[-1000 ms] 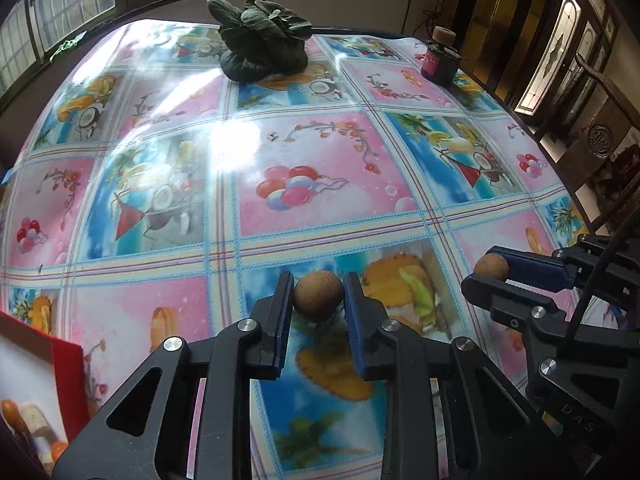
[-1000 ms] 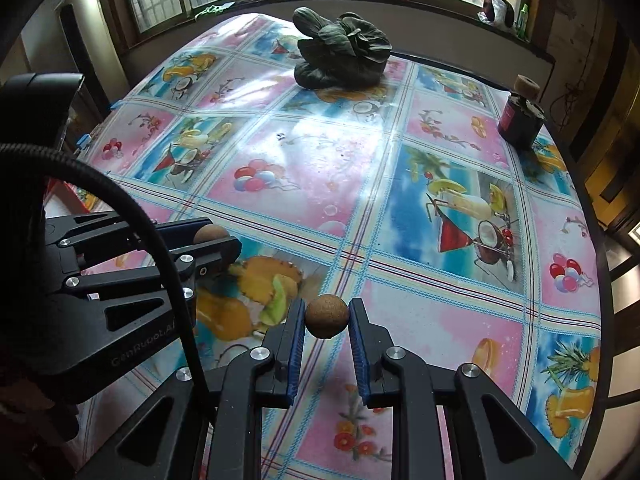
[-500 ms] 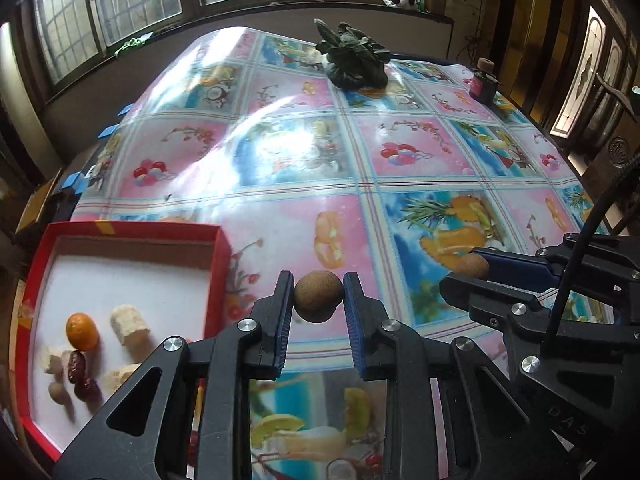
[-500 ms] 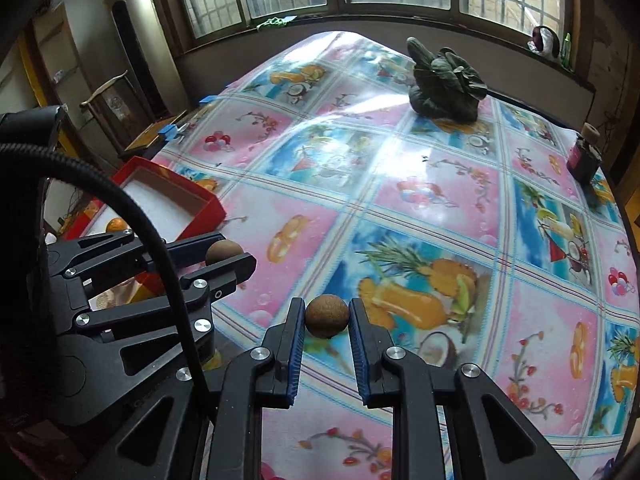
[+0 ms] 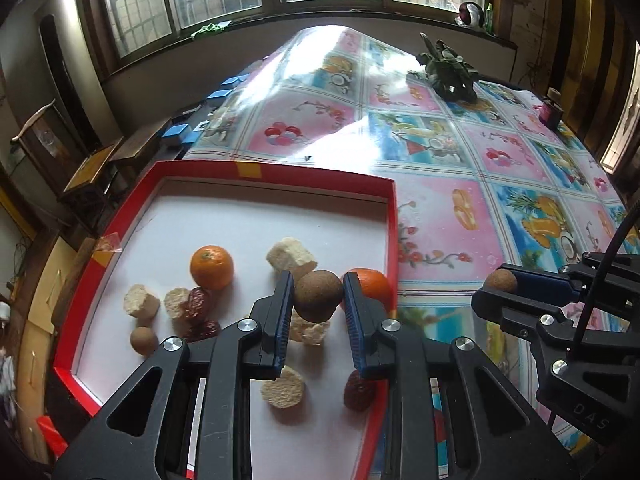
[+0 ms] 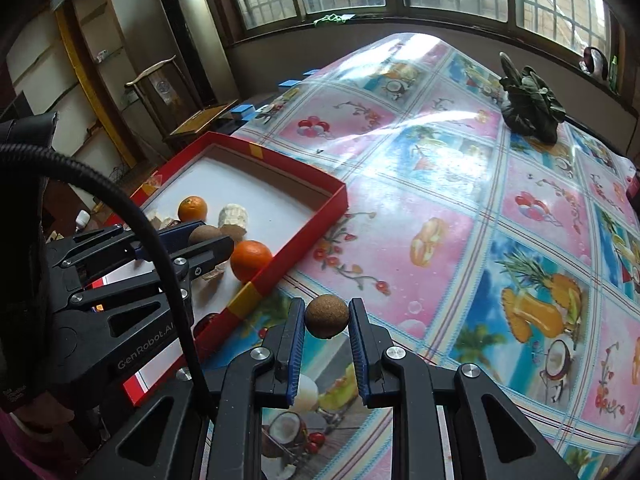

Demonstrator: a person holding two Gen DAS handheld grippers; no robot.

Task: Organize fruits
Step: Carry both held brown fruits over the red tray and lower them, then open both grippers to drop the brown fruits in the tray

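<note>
Two grippers: each pinches one round brown fruit between its blue pads.
Left gripper (image 5: 316, 300): jaws pressed against the left brown fruit (image 5: 318, 295), held above the white floor of the red tray (image 5: 394, 220), near the tray's right wall.
Right gripper (image 6: 325, 320): jaws pinching the right brown fruit (image 6: 326, 316), held over the tablecloth (image 6: 440, 208) just outside the tray's near corner, not over the tray.
Same pair seen crosswise: from the left wrist camera the right gripper shows at the right edge with its fruit at the fingertips; from the right wrist camera the left gripper reaches in from the left, over the tray, with its fruit at the tips.
Tray contents: whole orange (image 5: 211, 262) left of centre; second orange (image 5: 374, 286) against the right wall, partly hidden behind the left gripper's finger; pale spongy chunks (image 5: 292, 258) scattered about; dark red dates (image 5: 198, 306) beside the left chunks; small brown ball (image 5: 143, 340) near the tray's left wall; another dark red date (image 5: 358, 394) by the lower right wall.
Tray position: at the table's left edge, its yellow tape patch (image 6: 244, 302) on the wall nearest the right gripper.
Tablecloth: glossy, patterned in pink and blue squares with fruit and balloons.
Far end of table: dark leafy greens (image 6: 530, 98) heaped near the window side; small dark jar (image 5: 551, 106) towards the right edge.
</note>
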